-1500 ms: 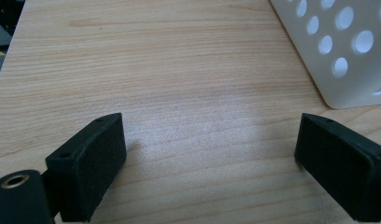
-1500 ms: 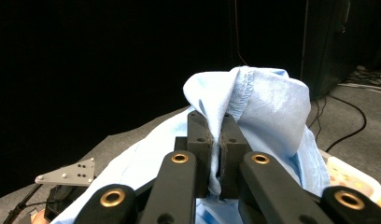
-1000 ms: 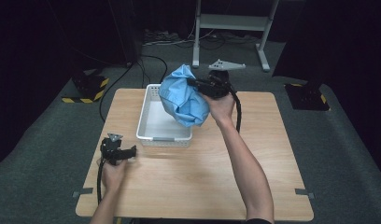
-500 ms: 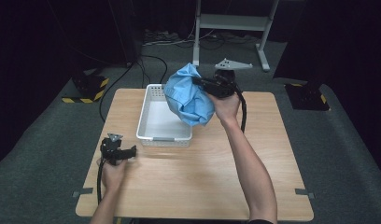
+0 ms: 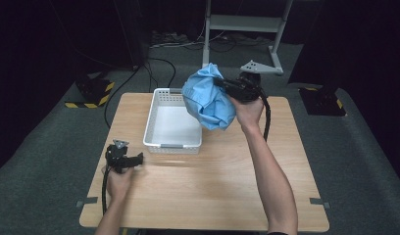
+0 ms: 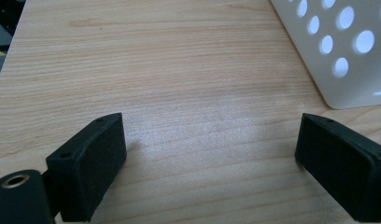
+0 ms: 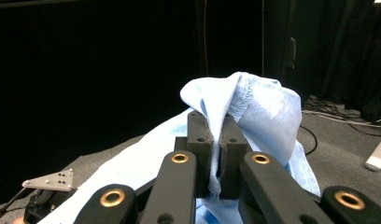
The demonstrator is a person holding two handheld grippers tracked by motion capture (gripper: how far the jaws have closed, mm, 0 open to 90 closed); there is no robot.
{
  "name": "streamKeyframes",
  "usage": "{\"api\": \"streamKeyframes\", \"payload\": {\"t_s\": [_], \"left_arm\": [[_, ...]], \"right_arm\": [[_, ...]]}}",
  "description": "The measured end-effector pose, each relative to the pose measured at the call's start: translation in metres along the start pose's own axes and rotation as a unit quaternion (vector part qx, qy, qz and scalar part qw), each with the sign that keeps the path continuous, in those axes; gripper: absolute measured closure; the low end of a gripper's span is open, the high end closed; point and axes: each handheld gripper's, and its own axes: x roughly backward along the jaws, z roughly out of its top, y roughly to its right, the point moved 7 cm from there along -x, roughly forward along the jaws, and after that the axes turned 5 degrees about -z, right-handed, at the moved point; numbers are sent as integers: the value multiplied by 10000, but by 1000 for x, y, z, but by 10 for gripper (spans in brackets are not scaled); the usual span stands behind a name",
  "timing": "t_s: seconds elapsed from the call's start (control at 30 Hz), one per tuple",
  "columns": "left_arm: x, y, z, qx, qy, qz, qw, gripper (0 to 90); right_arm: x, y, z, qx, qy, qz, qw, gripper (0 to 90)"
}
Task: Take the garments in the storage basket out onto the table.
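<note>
One blue cloth [image 5: 208,100] hangs clamped in the right gripper [image 5: 223,85] jaws above one white basket [image 5: 154,122], while the left gripper [image 5: 137,159] rests, jaws apart, on the counter [image 5: 212,191].

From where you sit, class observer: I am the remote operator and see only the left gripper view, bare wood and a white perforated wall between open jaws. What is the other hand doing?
Observer: The right gripper is shut on a fold of a light blue cloth, held up in the air.
Operator: Where does the cloth hang?
Observer: Over the far right corner of the white basket, partly beyond its right rim.
Operator: Is anything in the basket?
Observer: Its visible floor is bare.
Operator: And my gripper?
Observer: The left gripper sits low over the table, just left of the basket's near corner.
</note>
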Motion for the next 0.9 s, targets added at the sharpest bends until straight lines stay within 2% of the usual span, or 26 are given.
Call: {"api": "streamKeyframes", "payload": {"t_s": [0.37, 0.9], "left_arm": [[0, 0, 0, 0, 2, 2, 10000, 88], [0, 0, 0, 2, -3, 1, 10000, 88]], "right_arm": [[21, 12, 2, 60, 76, -188, 9998, 870], [43, 37, -19, -41, 51, -488, 9988, 870]]}}
